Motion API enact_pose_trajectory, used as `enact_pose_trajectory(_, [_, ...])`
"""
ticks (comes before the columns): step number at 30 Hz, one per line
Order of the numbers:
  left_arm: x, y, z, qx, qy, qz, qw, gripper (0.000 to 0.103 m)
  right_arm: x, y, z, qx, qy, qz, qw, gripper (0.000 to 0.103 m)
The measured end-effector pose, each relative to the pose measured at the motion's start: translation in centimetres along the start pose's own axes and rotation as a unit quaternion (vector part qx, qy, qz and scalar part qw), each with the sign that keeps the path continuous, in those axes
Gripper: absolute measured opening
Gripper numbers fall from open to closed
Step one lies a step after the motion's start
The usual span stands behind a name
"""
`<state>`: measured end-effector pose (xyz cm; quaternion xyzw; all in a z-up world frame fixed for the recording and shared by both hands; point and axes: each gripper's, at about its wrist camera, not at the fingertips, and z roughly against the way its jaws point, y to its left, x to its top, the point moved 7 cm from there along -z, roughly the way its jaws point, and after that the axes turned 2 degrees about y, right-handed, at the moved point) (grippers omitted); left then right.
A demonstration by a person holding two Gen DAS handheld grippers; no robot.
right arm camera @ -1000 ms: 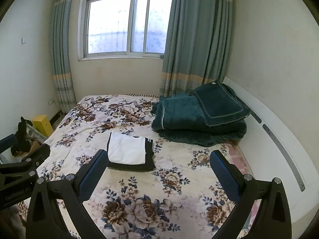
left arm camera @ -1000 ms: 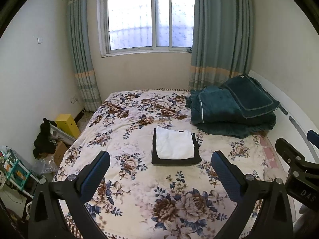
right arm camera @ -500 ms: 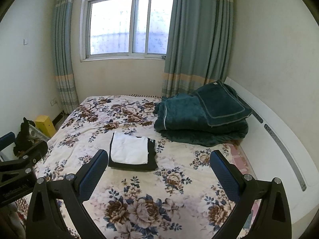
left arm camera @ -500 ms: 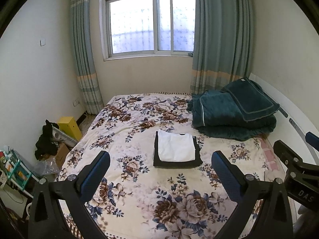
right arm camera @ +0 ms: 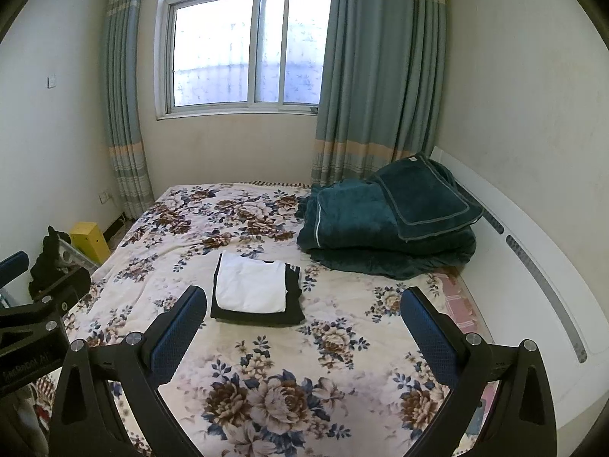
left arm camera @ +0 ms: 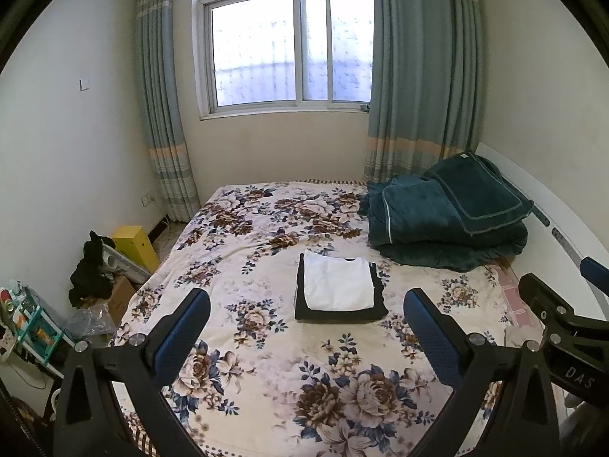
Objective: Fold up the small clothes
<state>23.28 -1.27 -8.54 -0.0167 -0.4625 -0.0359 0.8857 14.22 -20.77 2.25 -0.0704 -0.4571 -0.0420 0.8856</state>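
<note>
**A:** How many folded garments are on the bed?

**B:** Two, stacked. A white folded shirt (left arm camera: 338, 285) lies on a black folded garment (left arm camera: 340, 313), mid-way across the floral bedspread (left arm camera: 266, 373).

**A:** And the grippers?

**B:** Two. The left gripper (left arm camera: 306, 316) is spread wide and holds nothing, raised above the near part of the bed. The right gripper (right arm camera: 300, 314) is the same, wide and empty. Neither touches the stack.

**A:** Anything else on the bed?

**B:** One dark green folded quilt (right arm camera: 384, 224) with one matching pillow (right arm camera: 426, 198) on top, beside the headboard (right arm camera: 533, 266). One window (left arm camera: 289, 45), two curtains, one yellow box (left arm camera: 135, 242) on the floor.
</note>
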Motion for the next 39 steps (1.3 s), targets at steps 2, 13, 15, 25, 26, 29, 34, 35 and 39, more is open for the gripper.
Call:
enact_pose_trajectory(2, [0.0,0.0,0.0,0.0,0.0,-0.001,1.0,0.103,-0.1,0.3,0.3,0.001,0.0,-0.001,1.0,0.103])
enact_pose_trajectory(13, [-0.1,0.0,0.2,0.002,0.0,0.0,1.0,0.103,-0.4,0.4,0.5,-0.001,-0.001,-0.003,1.0,0.103])
enact_pose_trajectory(15, [-0.2,-0.1,0.1,0.003,0.0,0.0,1.0,0.103,-0.5,0.4,0.5,-0.001,0.0,-0.003,1.0,0.103])
enact_pose_trajectory(25, [0.5,0.2,0.5,-0.001,-0.007,-0.001,1.0,0.103,-0.8,0.5,0.8,-0.002,0.0,-0.007,1.0,0.103])
enact_pose_trajectory(26, [0.4,0.2,0.5,0.0,-0.006,-0.001,1.0,0.103,-0.9,0.4,0.7,-0.003,-0.001,-0.007,1.0,0.103])
enact_pose_trajectory(29, [0.5,0.2,0.6,-0.001,-0.007,-0.001,1.0,0.103,-0.9,0.4,0.6,-0.002,-0.001,-0.007,1.0,0.103])
enact_pose_trajectory(34, [0.9,0.2,0.6,0.003,-0.012,-0.004,0.9999,0.103,-0.9,0.7,0.9,-0.004,-0.002,-0.007,1.0,0.103])
enact_pose_trajectory(35, [1.0,0.2,0.5,0.003,-0.015,-0.005,0.9999,0.103,-1.0,0.6,0.8,-0.004,-0.001,-0.008,1.0,0.103])
enact_pose_trajectory(39, [1.2,0.1,0.5,0.0,-0.02,-0.006,0.9998,0.103,-1.2,0.6,0.9,-0.004,-0.001,-0.008,1.0,0.103])
